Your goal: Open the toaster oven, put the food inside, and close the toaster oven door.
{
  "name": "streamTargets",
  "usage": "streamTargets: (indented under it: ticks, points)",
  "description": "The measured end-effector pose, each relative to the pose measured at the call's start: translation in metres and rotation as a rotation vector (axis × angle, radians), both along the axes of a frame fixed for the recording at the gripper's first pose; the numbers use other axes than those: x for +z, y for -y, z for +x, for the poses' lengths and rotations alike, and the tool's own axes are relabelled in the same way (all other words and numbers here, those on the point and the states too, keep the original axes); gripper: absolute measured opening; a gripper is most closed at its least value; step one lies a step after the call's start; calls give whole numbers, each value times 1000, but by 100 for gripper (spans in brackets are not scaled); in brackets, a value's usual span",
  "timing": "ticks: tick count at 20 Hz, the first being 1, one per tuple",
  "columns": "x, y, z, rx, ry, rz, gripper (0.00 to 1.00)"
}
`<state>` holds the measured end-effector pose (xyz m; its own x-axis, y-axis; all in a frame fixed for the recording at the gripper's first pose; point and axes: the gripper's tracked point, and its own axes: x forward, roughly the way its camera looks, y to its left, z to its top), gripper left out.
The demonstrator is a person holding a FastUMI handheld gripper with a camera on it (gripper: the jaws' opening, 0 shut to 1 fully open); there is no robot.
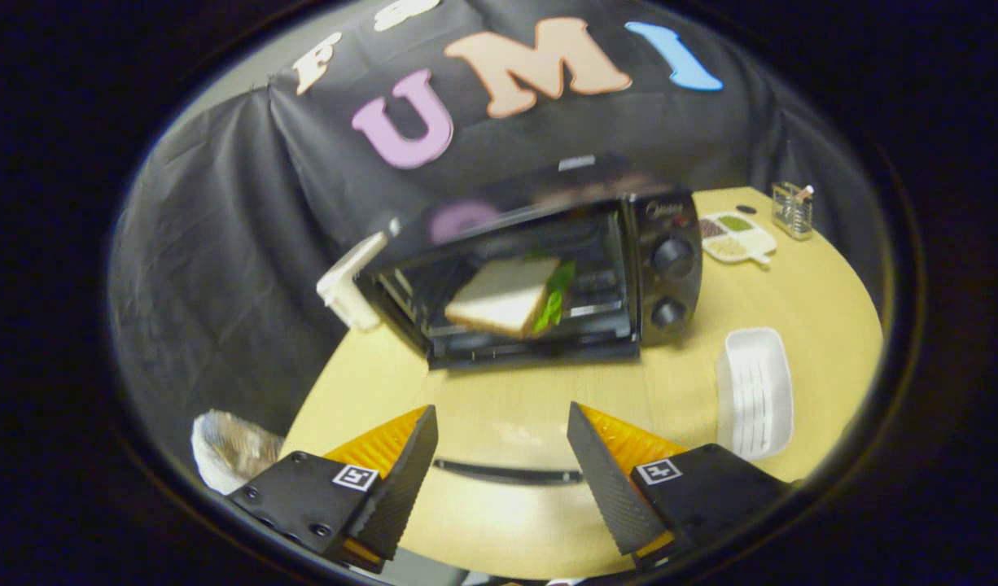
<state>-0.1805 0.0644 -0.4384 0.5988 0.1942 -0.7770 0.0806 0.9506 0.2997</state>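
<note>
Hovering low at the bottom of the frame, the gripper (503, 456) has its fingers spread apart and empty above the bench (515, 407). The toaster oven (548, 277) sits at frame centre, beyond the fingers, with a sandwich (503, 297) on its rack. Its door looks swung partway, blurred, with a white handle (348, 289) at the left. Closing it well, I'd judge, means pushing squarely on that handle and following the hinge's arc, without nudging the oven.
</note>
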Motion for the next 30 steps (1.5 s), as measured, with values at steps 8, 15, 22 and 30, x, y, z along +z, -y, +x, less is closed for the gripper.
streamTargets:
  ticks: [8,15,22,30]
  points:
    - [-43,16,-54,102,-229,-70,99]
    - [-84,30,-66,110,-353,-121,99]
    - [-68,35,-47,92,-279,-95,98]
    - [1,35,1,105,-49,-114,99]
